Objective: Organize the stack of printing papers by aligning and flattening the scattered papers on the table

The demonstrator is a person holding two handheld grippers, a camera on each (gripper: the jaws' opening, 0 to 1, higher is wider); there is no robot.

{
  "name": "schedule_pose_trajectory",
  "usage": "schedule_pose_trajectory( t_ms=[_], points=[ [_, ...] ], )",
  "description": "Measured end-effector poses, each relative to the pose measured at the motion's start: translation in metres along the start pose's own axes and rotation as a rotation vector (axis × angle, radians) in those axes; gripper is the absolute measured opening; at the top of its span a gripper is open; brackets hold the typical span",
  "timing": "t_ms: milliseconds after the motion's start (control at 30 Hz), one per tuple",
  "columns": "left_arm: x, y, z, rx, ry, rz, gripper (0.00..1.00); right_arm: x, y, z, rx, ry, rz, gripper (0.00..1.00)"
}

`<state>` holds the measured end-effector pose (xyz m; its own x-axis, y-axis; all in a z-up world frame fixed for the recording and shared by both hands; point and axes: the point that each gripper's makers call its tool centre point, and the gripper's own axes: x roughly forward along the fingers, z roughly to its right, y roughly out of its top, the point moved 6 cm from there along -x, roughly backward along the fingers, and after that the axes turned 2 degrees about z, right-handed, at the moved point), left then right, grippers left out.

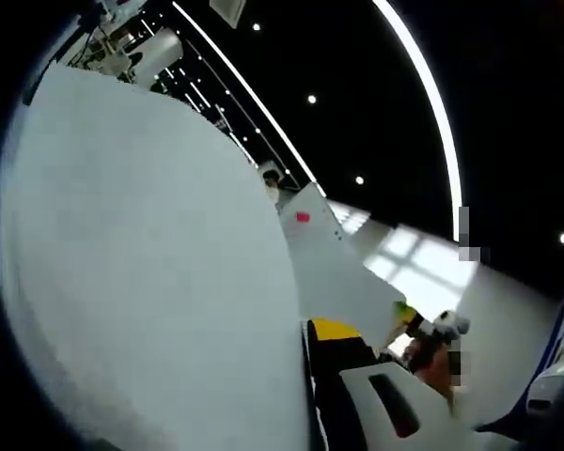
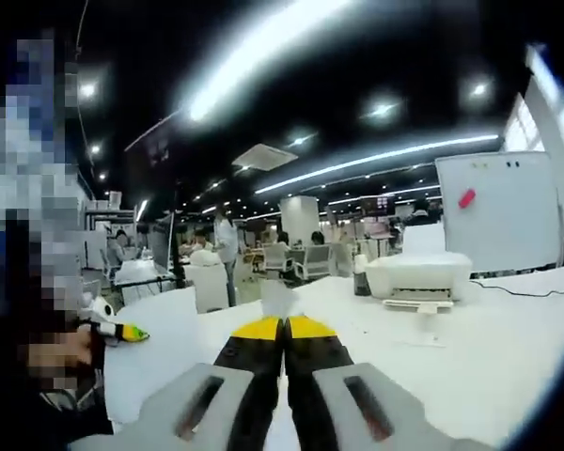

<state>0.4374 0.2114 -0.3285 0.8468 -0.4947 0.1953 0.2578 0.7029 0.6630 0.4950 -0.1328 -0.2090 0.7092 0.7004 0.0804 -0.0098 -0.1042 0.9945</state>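
In the left gripper view a large white sheet of printing paper point(image 1: 150, 272) stands very close to the camera and covers the left half. My left gripper point(image 1: 310, 326) is shut on its edge. One yellow-tipped black finger point(image 1: 334, 331) lies against the sheet, and the other finger is hidden behind it. In the right gripper view my right gripper point(image 2: 284, 325) has its yellow tips pressed together, with a thin white sliver between the jaws. A small piece of white paper point(image 2: 280, 299) rises just beyond the tips, above the white table point(image 2: 470, 357).
A white printer point(image 2: 418, 272) sits on the table at right, in front of a whiteboard point(image 2: 498, 211) with a red magnet. A person at left holds another green-and-yellow tipped gripper point(image 2: 122, 332). Office chairs and desks stand behind. The left gripper view tilts up toward ceiling lights.
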Motion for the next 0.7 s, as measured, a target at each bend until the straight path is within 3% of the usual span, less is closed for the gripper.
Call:
schedule_pose_trajectory(
  t_ms=[267, 633, 700],
  points=[
    [-0.001, -0.005, -0.004, -0.009, 0.012, -0.003, 0.09, 0.003, 0.024, -0.031, 0.06, 0.132, 0.067, 0.0],
    [0.0, -0.007, -0.008, -0.017, 0.022, 0.01, 0.09, 0.015, 0.048, -0.058, -0.009, 0.183, 0.093, 0.0],
    [0.001, -0.008, -0.009, -0.023, 0.024, 0.009, 0.09, 0.015, 0.055, -0.068, 0.007, 0.228, 0.112, 0.0]
  ],
)
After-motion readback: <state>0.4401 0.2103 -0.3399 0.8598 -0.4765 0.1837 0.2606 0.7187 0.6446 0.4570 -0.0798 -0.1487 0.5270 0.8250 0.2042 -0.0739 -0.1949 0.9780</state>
